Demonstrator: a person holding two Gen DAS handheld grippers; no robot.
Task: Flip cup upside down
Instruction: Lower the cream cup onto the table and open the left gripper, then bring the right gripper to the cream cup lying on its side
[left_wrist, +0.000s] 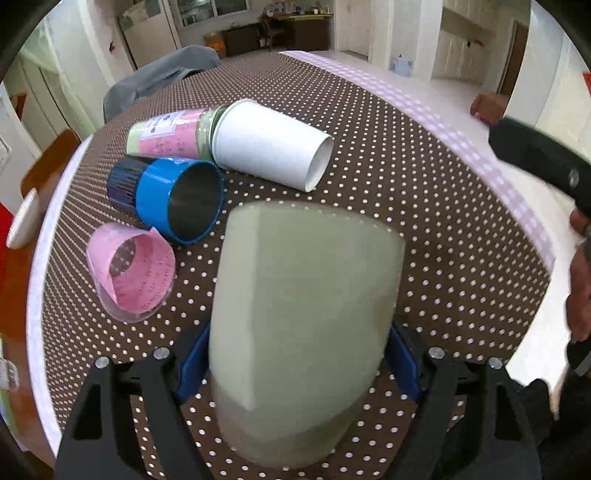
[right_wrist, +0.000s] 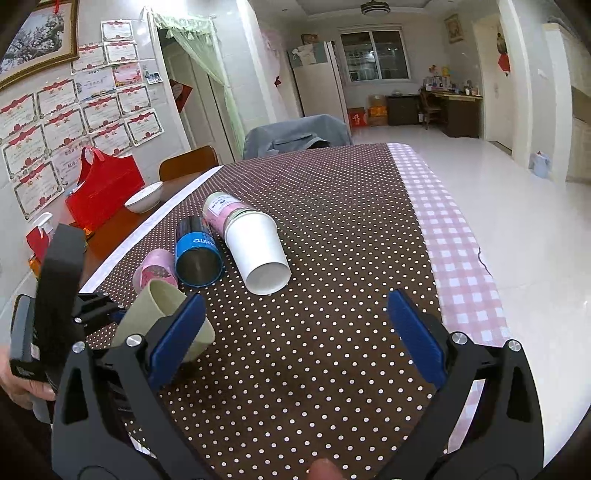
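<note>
At far left we see certificates (right_wrist: 74, 114) on the wall, then our left gripper (left_wrist: 299, 363) clamped on the pale green cup (left_wrist: 303, 321) above the dotted brown worktop (right_wrist: 332, 206); our right gripper (right_wrist: 295, 328) gapes, tiled floor (right_wrist: 517, 206) beyond.

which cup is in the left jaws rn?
The pale green cup, clamped by the left gripper. The white paper cup, blue cup and pink cup lie loose on their sides.
</note>
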